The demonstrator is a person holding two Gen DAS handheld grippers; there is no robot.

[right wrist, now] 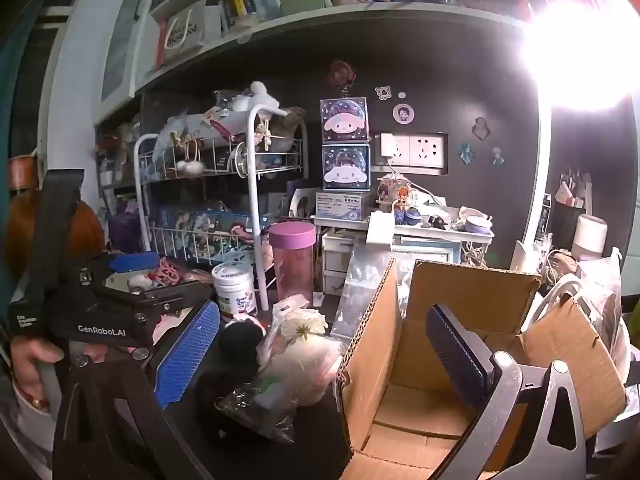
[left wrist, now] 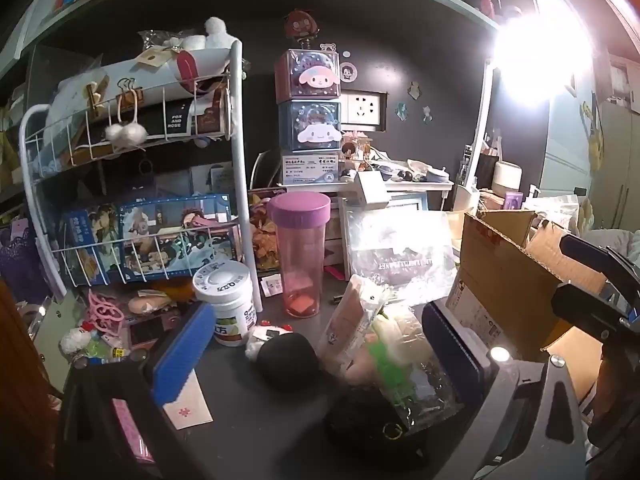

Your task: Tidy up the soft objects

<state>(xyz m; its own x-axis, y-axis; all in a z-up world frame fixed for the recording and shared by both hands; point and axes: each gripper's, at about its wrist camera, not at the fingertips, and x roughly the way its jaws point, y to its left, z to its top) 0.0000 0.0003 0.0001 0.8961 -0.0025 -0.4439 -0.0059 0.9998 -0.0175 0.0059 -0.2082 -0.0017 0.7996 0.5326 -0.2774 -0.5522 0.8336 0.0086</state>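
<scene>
A pile of soft things lies on the dark desk: a black plush ball (left wrist: 287, 360) with a small white plush (left wrist: 262, 332) beside it, and clear bags of plush items (left wrist: 384, 344). My left gripper (left wrist: 320, 356) is open, its blue pads either side of the pile, holding nothing. In the right wrist view the black plush (right wrist: 240, 344) and the bagged white flower plush (right wrist: 304, 344) lie left of an open cardboard box (right wrist: 472, 308). My right gripper (right wrist: 324, 356) is open and empty, its right pad inside the box. The left gripper's body (right wrist: 104, 320) shows at the left.
A pink bottle with a purple lid (left wrist: 300, 256), a white jar (left wrist: 228, 304) and a white wire rack (left wrist: 132, 184) full of boxes stand behind the pile. Stacked character boxes (left wrist: 312, 104) sit at the back wall. A bright lamp (left wrist: 536, 56) glares at right.
</scene>
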